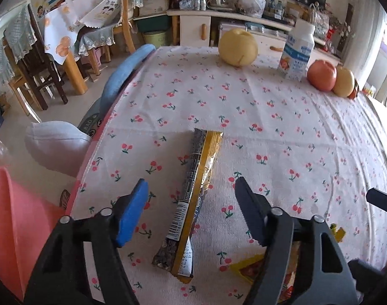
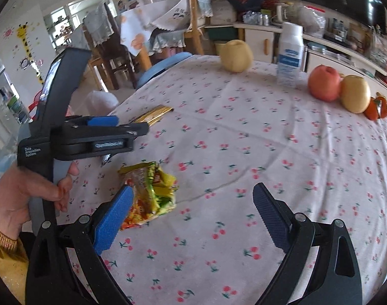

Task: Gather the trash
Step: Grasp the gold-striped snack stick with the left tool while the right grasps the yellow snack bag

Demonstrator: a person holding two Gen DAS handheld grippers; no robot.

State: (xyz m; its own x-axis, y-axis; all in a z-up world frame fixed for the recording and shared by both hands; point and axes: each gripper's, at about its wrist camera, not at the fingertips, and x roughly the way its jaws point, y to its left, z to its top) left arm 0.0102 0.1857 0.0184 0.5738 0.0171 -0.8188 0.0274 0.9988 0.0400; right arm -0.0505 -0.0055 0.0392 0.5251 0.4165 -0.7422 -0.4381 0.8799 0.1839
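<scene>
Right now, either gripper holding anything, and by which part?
Nothing held. Left gripper straddles the gold wrapper, pads clear; right gripper open beside the crumpled wrapper.

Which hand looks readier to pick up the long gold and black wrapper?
Left. The left tool already straddles the long wrapper, fingers open on either side. The right tool sits by the crumpled yellow packet instead.

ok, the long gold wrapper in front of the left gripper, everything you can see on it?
The long gold wrapper is a flat, narrow foil-looking pack: gold stripe, dark patterned side, barcode and printed date near its close end. It lies lengthwise on the cherry-print tablecloth, between the left gripper's open fingers, neither pad touching it.
</scene>
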